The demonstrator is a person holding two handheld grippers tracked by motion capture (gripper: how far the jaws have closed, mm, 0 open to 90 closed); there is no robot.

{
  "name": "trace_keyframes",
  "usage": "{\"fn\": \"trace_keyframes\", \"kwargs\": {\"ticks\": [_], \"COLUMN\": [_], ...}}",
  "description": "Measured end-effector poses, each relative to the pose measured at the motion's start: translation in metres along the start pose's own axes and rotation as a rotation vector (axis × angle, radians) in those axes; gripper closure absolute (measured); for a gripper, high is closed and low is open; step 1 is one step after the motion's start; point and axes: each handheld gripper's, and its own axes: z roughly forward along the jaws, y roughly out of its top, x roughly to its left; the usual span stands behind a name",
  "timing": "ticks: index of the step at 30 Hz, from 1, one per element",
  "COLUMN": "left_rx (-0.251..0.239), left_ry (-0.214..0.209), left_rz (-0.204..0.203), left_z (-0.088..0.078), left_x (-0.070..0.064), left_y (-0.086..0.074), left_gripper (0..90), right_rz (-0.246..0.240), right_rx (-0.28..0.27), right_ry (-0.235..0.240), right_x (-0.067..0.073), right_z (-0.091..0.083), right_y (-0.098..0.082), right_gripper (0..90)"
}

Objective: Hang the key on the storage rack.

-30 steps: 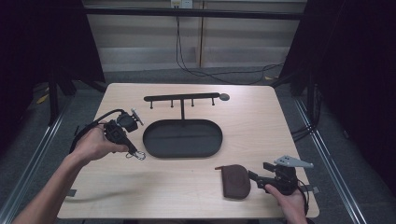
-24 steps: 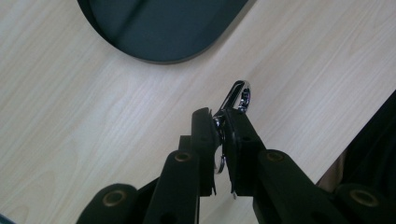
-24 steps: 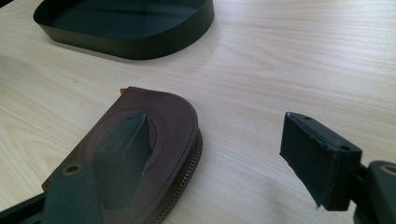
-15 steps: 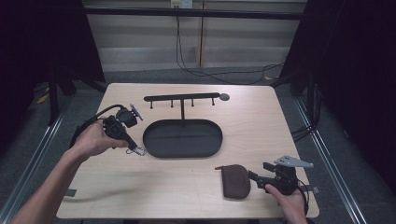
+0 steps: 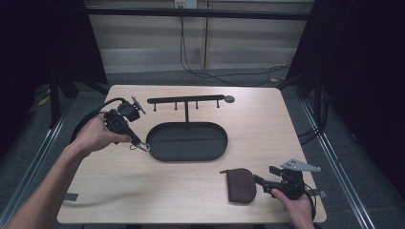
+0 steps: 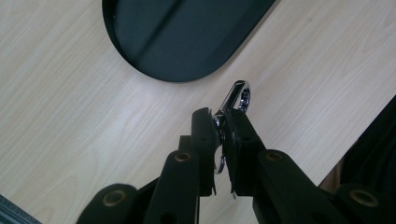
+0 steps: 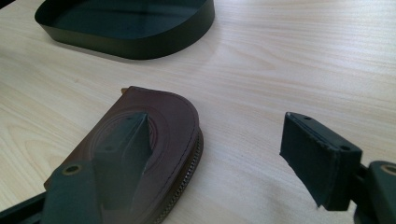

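**Left jaws pinching a metal clip beside the tray, right jaws spread at the pouch**

The left gripper (image 5: 128,132) is pinching a small shiny silver metal clip (image 6: 237,96) – its two black jaws are pressed together on the clip's lower part, and the clip's rounded loop is sticking out past the jaw tips. In the high view the silver clip (image 5: 142,146) is hanging just off the left end of the black oval metal tray (image 5: 187,141), close to its rim; whether it is touching the table cannot be told. The person's left hand (image 5: 95,136) is wrapping the gripper's body, with its cable looping behind.

The right gripper (image 5: 261,183) is lying low at the near right of the light wooden table (image 5: 267,129), its jaws standing wide apart and gripping nothing. One jaw is sitting over the top of a flat brown leather zip pouch (image 7: 159,140) – the other is standing clear of it over bare wood. The pouch is lying flat, near the tray's front edge but apart from it.

Behind the tray a black metal rack with short hooks (image 5: 186,100) is standing upright
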Motion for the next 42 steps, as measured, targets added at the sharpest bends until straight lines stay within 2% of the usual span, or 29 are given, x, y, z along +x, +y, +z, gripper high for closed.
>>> {"fn": "trace_keyframes", "kwargs": {"ticks": [4, 13, 16, 24, 31, 34, 42], "left_rx": [-0.006, -0.018, -0.004, -0.011, -0.015, -0.033, -0.033], "left_ry": [0.002, 0.012, 0.007, 0.019, 0.039, 0.044, 0.058], "left_rz": [-0.016, -0.022, -0.003, -0.011, 0.002, 0.007, 0.0], "left_z": [-0.003, -0.014, -0.016, -0.023, -0.033, -0.039, -0.042], "left_x": [0.002, 0.008, 0.008, 0.011, 0.013, 0.012, 0.015], "left_y": [0.003, 0.009, 0.012, 0.022, 0.033, 0.037, 0.047], "left_gripper": [83.1, 83.2, 83.1, 83.1, 83.1, 83.1, 83.1], "right_rz": [-0.003, -0.001, 0.001, 0.003, 0.002, 0.001, 0.002], "right_rx": [0.0, 0.001, 0.0, -0.001, -0.001, -0.002, -0.001], "right_ry": [0.0, 0.001, 0.0, 0.0, 0.003, 0.003, 0.004], "right_x": [0.0, 0.0, 0.0, 0.0, -0.001, -0.001, 0.0], "right_z": [0.0, 0.001, 0.0, 0.0, 0.0, 0.0, 0.0], "right_y": [0.0, 0.0, 0.0, 0.0, 0.0, 0.0, 0.0], "right_gripper": [24.2, 24.1, 24.1, 24.1, 24.1, 24.1, 24.1]}}
